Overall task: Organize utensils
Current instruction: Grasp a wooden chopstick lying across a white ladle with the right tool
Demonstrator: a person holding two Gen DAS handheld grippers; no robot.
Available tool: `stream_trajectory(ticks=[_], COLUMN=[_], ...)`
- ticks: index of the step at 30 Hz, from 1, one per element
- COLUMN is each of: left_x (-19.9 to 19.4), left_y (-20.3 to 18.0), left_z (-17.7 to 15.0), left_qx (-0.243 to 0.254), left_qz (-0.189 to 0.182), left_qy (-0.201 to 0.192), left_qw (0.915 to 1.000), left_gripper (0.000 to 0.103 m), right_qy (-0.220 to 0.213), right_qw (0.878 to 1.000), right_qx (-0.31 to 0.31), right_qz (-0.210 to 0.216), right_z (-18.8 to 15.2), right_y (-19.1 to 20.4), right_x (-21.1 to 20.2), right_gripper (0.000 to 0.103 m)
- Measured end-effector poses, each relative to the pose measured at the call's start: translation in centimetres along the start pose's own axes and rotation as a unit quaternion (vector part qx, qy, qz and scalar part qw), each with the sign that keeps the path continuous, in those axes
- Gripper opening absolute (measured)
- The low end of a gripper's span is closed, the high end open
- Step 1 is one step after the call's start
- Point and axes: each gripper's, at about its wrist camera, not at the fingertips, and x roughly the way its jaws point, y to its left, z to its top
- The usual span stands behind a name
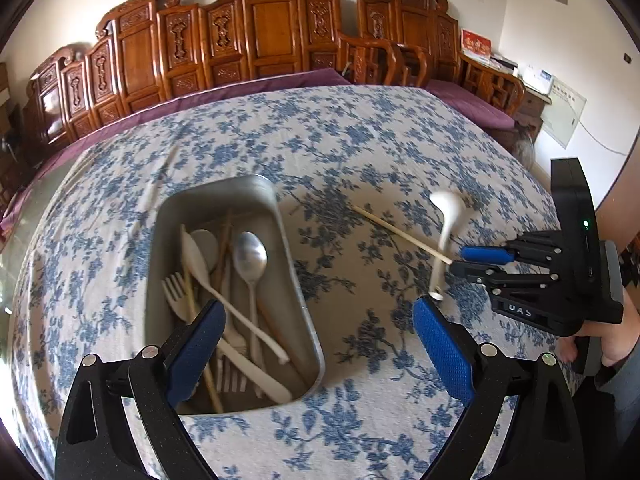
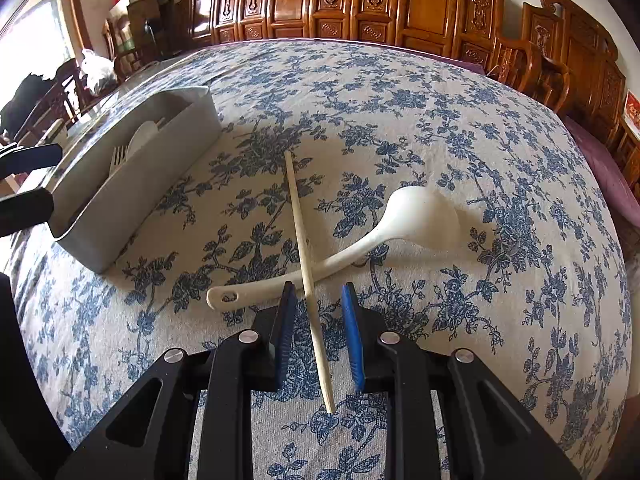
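A grey tray [image 1: 292, 248] [image 2: 140, 196] on the blue-flowered tablecloth holds a metal spoon [image 1: 250, 256], a white fork [image 1: 176, 292], white plastic spoons and chopsticks. My left gripper [image 1: 318, 308] [image 2: 56, 176] hangs wide open over the tray's near end, with nothing between its fingers. To the right of the tray, a wooden chopstick [image 1: 400, 234] [image 2: 298, 216] lies across the handle of a white ladle spoon [image 1: 446, 216] [image 2: 416, 212]. My right gripper [image 2: 318, 292] [image 1: 458, 259] straddles the chopstick's near end. Its blue pads stand slightly apart from the chopstick on both sides.
Carved wooden benches [image 1: 256, 36] with purple cushions [image 1: 472, 104] line the far side of the table. A person's hand [image 1: 612, 344] holds the right gripper at the table's right edge. Boxes and a bag [image 2: 96, 72] sit beyond the table's far left.
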Motion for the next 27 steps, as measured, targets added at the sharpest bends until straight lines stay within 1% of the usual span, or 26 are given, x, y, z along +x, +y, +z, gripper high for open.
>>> stream_trajectory(ticks=[6,10,15,18,20,22,25,27], left_x=[0.4,0.5,0.6,0.6,0.7,0.8,1.1,1.5], left_y=[-1.8,-2.6,-3.2,-3.6,-3.8,-4.0,-4.5,-4.8], left_z=[-0.2,-0.2,-0.3,-0.4,-0.4,-0.4,-0.3,-0.2], left_qx=[0.008,0.010,0.015,0.016,0.017,0.019,0.023,0.027], left_qz=[0.000,0.001,0.006,0.010,0.013,0.015,0.017,0.017], left_qy=[0.009,0.014,0.020,0.024,0.026,0.029,0.034,0.037], left_qw=[0.9999,0.9998,0.9997,0.9995,0.9994,0.9993,0.9990,0.9988], left_gripper=[0.091,0.091,0.091,0.091,0.091,0.091,0.091,0.091], right_qy=[0.009,0.009,0.010,0.012,0.013,0.015,0.013,-0.001], right_qw=[1.000,1.000,1.000,1.000,1.000,1.000,1.000,1.000], right_qx=[-0.010,-0.019,-0.019,-0.023,-0.025,-0.024,-0.023,-0.017], right_qz=[0.002,-0.002,0.003,-0.001,-0.003,0.001,0.011,0.022], right_z=[-0.2,-0.2,-0.2,-0.1,-0.1,-0.2,-0.3,-0.1], right_y=[0.1,0.2,0.0,-0.1,-0.2,-0.4,-0.4,-0.7], right_x=[0.4,0.5,0.5,0.6,0.6,0.5,0.2,-0.5], right_gripper=[0.026,0.026,0.026,0.019,0.010,0.006,0.006,0.006])
